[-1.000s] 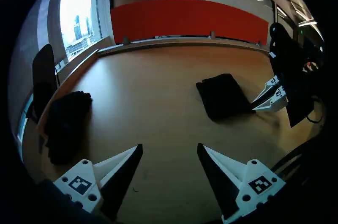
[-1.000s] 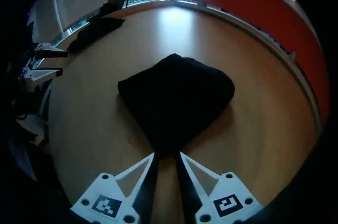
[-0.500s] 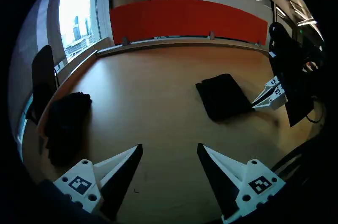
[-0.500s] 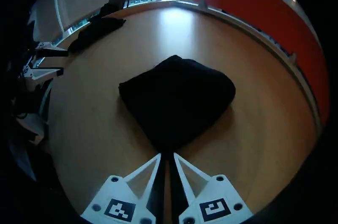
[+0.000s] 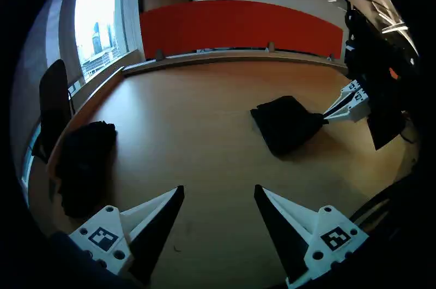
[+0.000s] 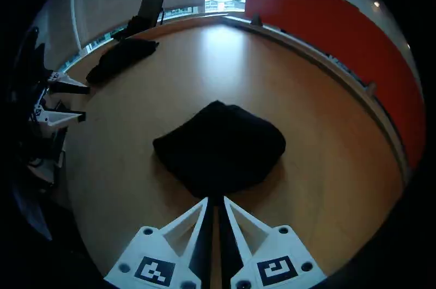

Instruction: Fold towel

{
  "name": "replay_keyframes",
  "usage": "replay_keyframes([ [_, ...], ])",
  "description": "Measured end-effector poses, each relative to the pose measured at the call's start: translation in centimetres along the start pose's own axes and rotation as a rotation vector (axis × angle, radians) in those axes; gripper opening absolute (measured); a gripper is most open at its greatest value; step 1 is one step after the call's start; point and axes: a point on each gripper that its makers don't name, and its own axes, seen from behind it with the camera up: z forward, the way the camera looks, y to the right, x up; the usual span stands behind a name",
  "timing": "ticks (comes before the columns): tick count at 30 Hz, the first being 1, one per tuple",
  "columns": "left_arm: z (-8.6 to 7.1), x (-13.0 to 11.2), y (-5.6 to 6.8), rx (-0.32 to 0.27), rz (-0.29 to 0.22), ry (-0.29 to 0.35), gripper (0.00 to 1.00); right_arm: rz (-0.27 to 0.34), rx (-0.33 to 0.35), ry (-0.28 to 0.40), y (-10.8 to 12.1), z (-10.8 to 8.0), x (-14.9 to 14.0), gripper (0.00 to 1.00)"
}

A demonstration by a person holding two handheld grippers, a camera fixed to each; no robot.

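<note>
**One-corner pinch could spoil the fold**

Left gripper (image 5: 218,187) hovers over the table (image 5: 191,114), jaws wide apart and empty. The towel (image 6: 220,150) lies bunched toward the right edge. Right gripper (image 6: 216,202) has its jaws closed on the towel's near corner. Lifting by that corner alone may unfold it or let it slip.

Readable text: none; no letters, digits or brand names can be made out.
Left gripper (image 5: 218,187) markers: one black-and-white square coded pattern (image 5: 103,238) on its left finger's white base and another (image 5: 335,238) on its right finger's base, in the left gripper view; patterns only.
Right gripper (image 6: 216,199) markers: the same kind of square pattern on each white finger base (image 6: 154,270) (image 6: 279,269), in the right gripper view.
Far markers: small dark squares on the right gripper's fingers by the table's right edge (image 5: 357,92), too small to read.
</note>
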Motion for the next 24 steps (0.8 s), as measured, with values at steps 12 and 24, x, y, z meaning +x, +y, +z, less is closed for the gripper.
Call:
replay_keyframes([
  [12, -0.1, 1.8, 0.2, -0.015, 0.015, 0.033, 0.96, -0.067, -0.016, 0.104, 1.6, -2.5, 7.9, 0.05],
  [24, -0.2, 3.9, 0.7, -0.032, 0.031, 0.068, 0.95, -0.088, -0.053, 0.208, 4.3, -7.0, 14.8, 0.05],
])
